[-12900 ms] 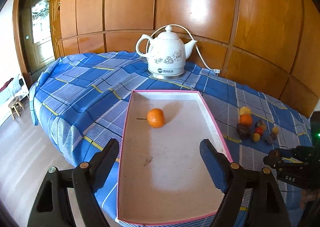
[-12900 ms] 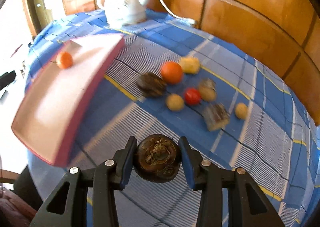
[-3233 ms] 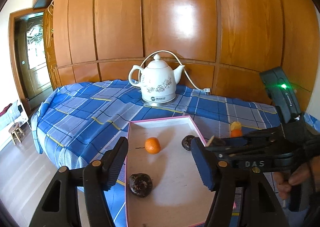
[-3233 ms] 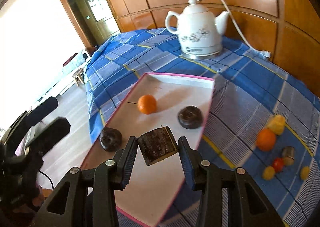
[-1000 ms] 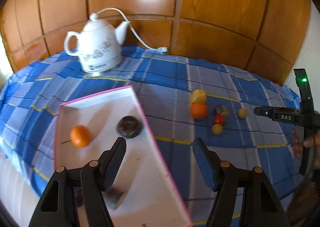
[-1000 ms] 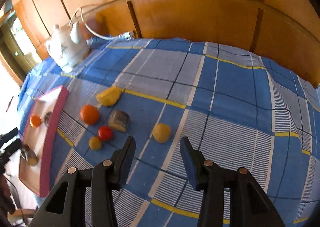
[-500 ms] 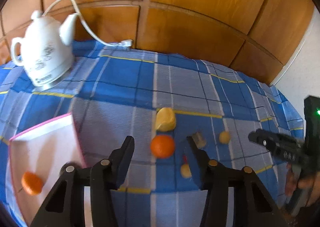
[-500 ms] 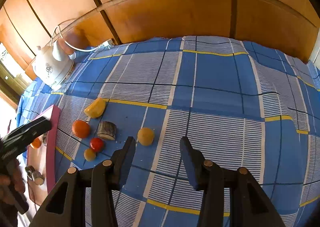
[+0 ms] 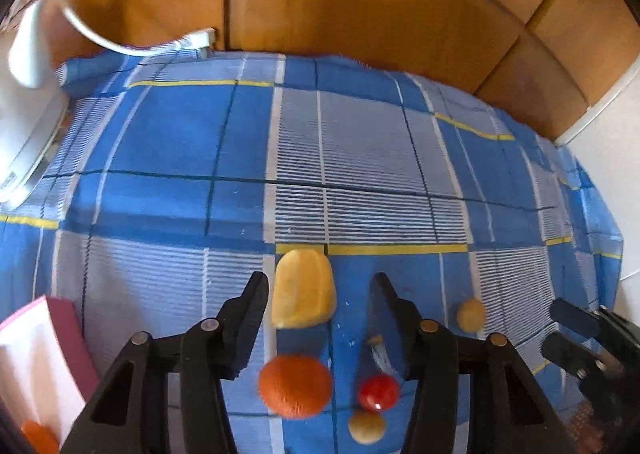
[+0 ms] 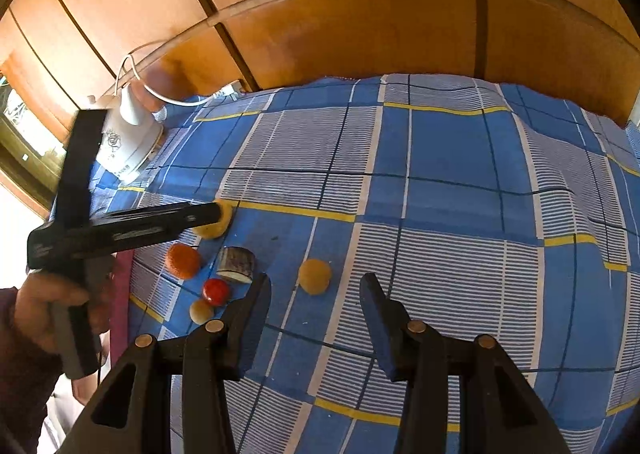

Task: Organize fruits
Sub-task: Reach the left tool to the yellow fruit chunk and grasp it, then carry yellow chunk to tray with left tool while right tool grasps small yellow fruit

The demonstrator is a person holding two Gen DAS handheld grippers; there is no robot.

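Note:
My left gripper (image 9: 320, 294) hangs over the fruit cluster on the blue checked cloth, its jaws opening. A yellow fruit piece (image 9: 302, 288) lies between its fingers, close to the left one, with a gap on the right side. Nearer to me are an orange (image 9: 295, 384), a red tomato (image 9: 378, 392) and a small yellow ball (image 9: 366, 432). My right gripper (image 10: 314, 290) is open with nothing between its fingers; a yellow ball (image 10: 315, 276) lies just beyond its tips. A brown cut piece (image 10: 237, 264) sits beside the orange (image 10: 183, 261).
The pink-rimmed white tray (image 9: 66, 330) lies at the lower left with an orange (image 9: 38, 440) in it. A white kettle (image 10: 128, 141) and its cord stand at the back left by the wooden wall. A hand (image 10: 52, 310) holds the left gripper (image 10: 218, 215).
My left gripper swung right from the tray to the fruit cluster and sank; its jaws stand narrower than a second ago, the yellow piece between them. The right gripper barely moved.

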